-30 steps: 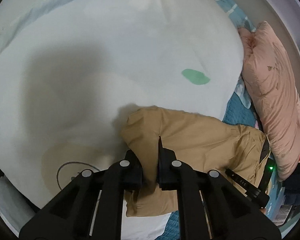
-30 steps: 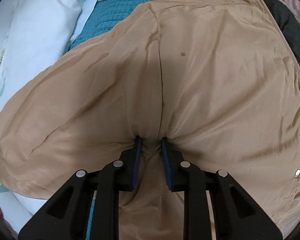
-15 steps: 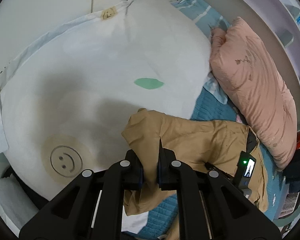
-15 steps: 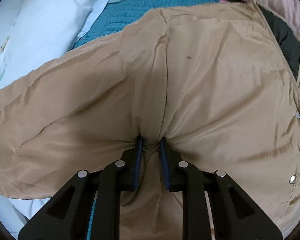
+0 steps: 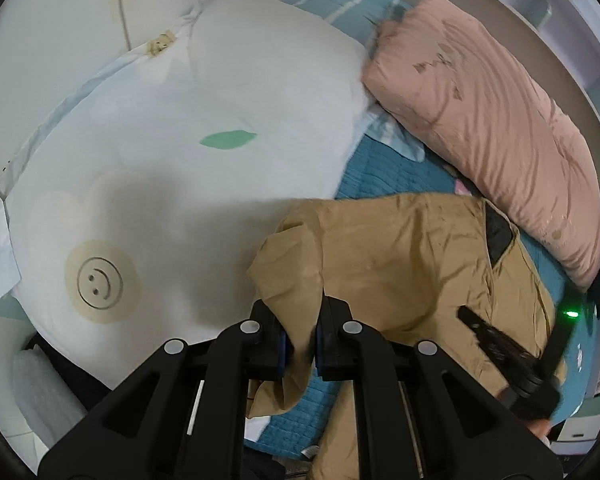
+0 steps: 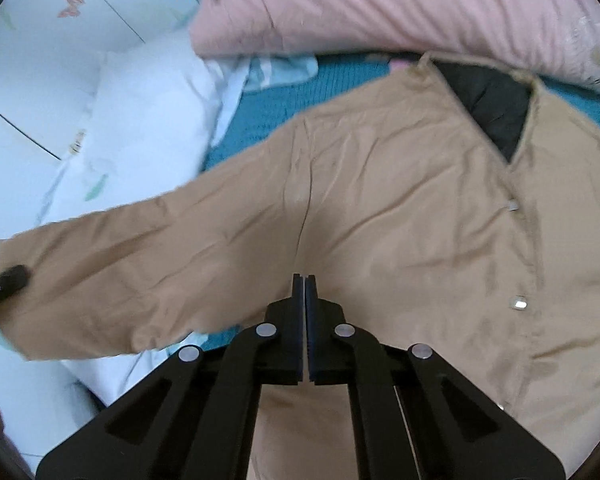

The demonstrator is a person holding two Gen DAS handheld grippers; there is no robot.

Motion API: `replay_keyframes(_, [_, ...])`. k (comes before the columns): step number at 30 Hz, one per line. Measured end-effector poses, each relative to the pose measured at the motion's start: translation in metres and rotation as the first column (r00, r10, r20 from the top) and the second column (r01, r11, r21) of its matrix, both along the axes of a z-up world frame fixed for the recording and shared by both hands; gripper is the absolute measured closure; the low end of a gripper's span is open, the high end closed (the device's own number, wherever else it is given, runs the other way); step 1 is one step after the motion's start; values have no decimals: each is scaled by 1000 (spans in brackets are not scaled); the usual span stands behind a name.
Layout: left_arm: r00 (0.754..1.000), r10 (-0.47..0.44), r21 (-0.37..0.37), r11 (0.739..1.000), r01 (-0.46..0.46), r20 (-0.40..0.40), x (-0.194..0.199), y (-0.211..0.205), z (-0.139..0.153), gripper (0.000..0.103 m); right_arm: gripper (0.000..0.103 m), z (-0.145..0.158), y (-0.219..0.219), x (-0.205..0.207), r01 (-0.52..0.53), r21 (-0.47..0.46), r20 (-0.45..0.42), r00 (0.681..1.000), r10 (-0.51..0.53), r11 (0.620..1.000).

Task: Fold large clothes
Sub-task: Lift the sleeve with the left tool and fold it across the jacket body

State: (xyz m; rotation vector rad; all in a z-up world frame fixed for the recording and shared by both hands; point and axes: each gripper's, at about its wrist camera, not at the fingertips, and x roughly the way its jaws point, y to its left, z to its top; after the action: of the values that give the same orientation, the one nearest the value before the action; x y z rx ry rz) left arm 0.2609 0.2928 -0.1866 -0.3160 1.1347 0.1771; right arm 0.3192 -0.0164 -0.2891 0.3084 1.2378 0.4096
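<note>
On a teal bedspread (image 5: 364, 176), the left gripper (image 5: 300, 334) pinches the tan jacket (image 6: 380, 200); the right gripper (image 6: 304, 280) is pressed together.

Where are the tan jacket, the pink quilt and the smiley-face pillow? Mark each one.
tan jacket (image 6: 400, 208): right wrist view, chest panel.
pink quilt (image 5: 492, 120): left wrist view, middle of its top.
smiley-face pillow (image 5: 100, 276): left wrist view, the printed face.

Black claw (image 5: 300, 344), blue pads, silver screws
</note>
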Motion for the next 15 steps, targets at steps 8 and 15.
replay_keyframes(8, [996,-85,6,996,85,9,1,-75,7,94,102,50,-60,-16,68,2,91,994,-68,998])
replay_keyframes(15, [980,-197,-6,980,198,14,12,-169,6,94,102,69,-135,-34,148,-13,135,980,-145,989])
